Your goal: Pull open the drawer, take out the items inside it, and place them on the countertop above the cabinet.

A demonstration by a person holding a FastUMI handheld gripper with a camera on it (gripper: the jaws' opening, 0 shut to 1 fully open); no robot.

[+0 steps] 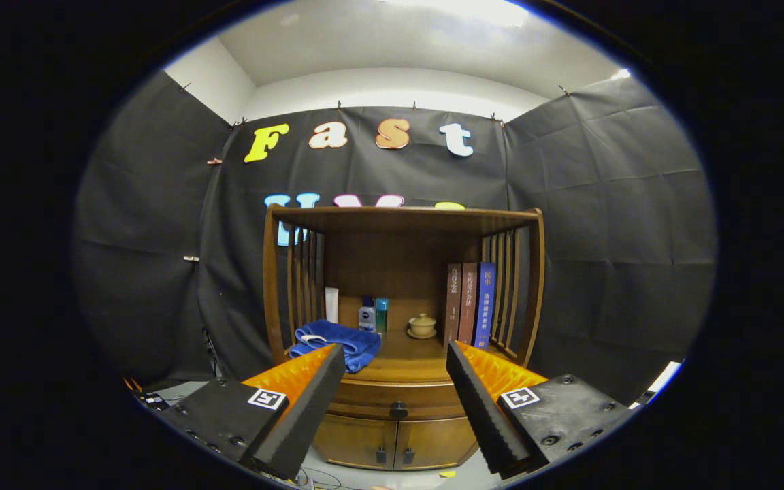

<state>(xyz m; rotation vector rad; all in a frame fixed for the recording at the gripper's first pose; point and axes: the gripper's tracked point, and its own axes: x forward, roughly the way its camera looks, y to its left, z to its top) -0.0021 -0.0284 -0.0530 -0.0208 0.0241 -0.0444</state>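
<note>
Wood cabinet [399, 286]: brown, stands ahead of the claw against the black cloth wall; slatted sides, open shelf up top, drawer and two doors below.
Drawer [395, 396]: shut, w/ a dark round knob [399, 410] at its centre; sits between the two fingers, farther off, not touched.
Claw [396, 367]: released, fingers spread wide, nothing between them; well short of the drawer front.
Countertop [409, 357]: wood surface just above the drawer, beyond the fingertips.
Blue towel [335, 344]: bunched on the countertop's left, partly behind the left fingertip.
Bottles: white bottle w/ blue label [367, 315] and teal bottle [382, 315] side by side at the far back, mid-left.
White tube [331, 304]: upright, far left corner by the slats.
Lidded cup [422, 325]: tan, on a saucer, centre-right, near the books.
Books [471, 304]: three upright at the right, two brown and one blue, against the right slats.
Lower doors [395, 442]: both shut, under the drawer.
Drawer contents: can't tell, hidden.
</note>
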